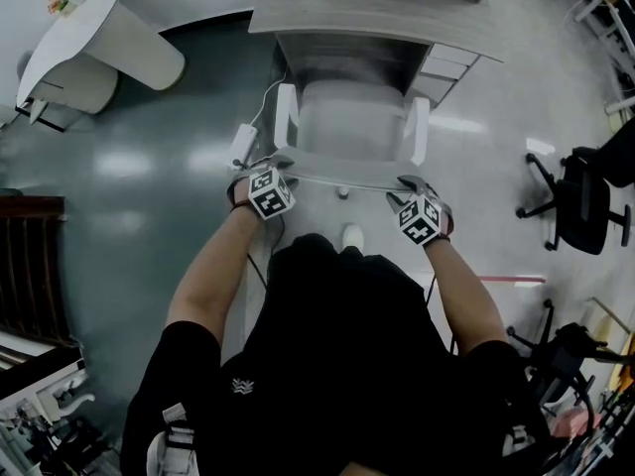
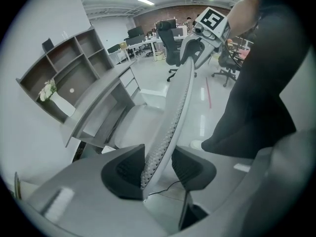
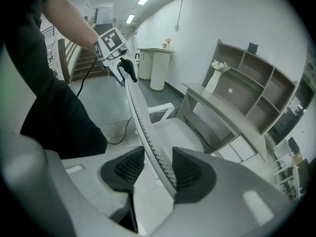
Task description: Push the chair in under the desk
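Observation:
A white mesh-back chair (image 1: 347,117) stands with its seat partly under the grey desk (image 1: 377,18). I stand behind it with both grippers at the top edge of its backrest (image 1: 342,179). My left gripper (image 1: 281,165) straddles the backrest (image 2: 173,117) at its left corner. The mesh rests against one pad (image 2: 123,172) and a gap shows at the other, so this left gripper (image 2: 158,169) is open. At the right corner my right gripper (image 1: 407,183) straddles the backrest (image 3: 143,122) too. Only one pad (image 3: 190,174) of the right gripper (image 3: 158,169) touches the edge, so it is open.
A black office chair (image 1: 580,201) stands to the right. A white curved counter (image 1: 99,38) is at the far left and a dark stair rail (image 1: 30,266) lower left. A drawer unit (image 1: 446,67) sits under the desk's right side. A shelf holds a flower vase (image 3: 215,80).

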A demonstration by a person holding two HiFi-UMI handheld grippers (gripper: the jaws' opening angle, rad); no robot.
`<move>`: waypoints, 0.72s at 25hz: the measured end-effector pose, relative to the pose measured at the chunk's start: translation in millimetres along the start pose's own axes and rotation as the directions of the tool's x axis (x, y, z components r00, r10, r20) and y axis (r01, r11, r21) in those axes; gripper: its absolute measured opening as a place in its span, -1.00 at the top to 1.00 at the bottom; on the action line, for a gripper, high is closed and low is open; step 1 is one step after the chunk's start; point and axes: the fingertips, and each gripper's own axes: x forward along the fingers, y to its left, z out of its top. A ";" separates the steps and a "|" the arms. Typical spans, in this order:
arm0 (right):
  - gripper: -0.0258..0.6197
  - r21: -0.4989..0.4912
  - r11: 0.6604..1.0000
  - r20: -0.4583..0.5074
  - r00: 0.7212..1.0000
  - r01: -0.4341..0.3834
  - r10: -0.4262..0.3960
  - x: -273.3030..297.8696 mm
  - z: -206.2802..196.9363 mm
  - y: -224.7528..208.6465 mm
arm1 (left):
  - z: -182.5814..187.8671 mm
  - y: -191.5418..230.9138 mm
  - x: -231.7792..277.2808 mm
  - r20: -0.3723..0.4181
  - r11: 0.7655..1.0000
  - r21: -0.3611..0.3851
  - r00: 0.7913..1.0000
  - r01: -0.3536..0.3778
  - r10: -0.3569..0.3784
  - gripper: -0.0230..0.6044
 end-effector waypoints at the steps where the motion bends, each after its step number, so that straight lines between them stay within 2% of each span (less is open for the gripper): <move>1: 0.37 -0.002 1.000 0.002 1.000 0.000 0.000 4.4 3.8 -7.9 | 1.0 9.8 2.8 -0.002 1.000 0.000 1.000 -0.003 0.003 0.37; 7: 0.37 0.004 1.000 -0.003 1.000 -0.019 0.019 26.9 20.6 -46.2 | 7.4 57.0 17.8 -0.012 1.000 -0.014 1.000 -0.003 0.003 0.36; 18: 0.37 0.000 1.000 -0.008 1.000 -0.007 0.007 66.5 54.2 -130.8 | 26.2 148.3 44.8 0.024 1.000 -0.012 1.000 -0.015 0.015 0.36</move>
